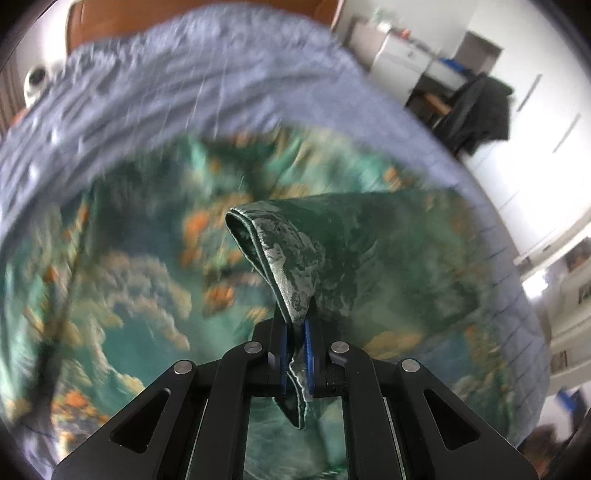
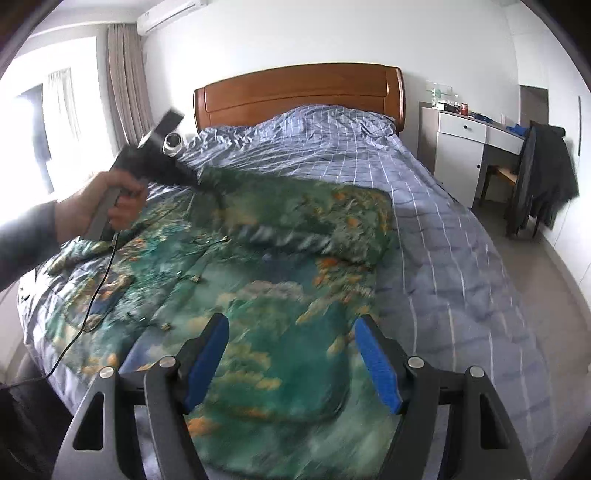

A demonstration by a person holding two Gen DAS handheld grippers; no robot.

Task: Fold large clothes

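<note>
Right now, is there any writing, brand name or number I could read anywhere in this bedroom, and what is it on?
No text can be read in either view.
The red can on the white desk: any label is too small to read.
The air conditioner on the wall: no legible brand.
The green printed garment: a pattern only, no words.

Green garment [image 2: 258, 314] with orange-and-cream print; blue white-checked bedcover [image 2: 443, 240]; brown headboard [image 2: 299, 88].
</note>
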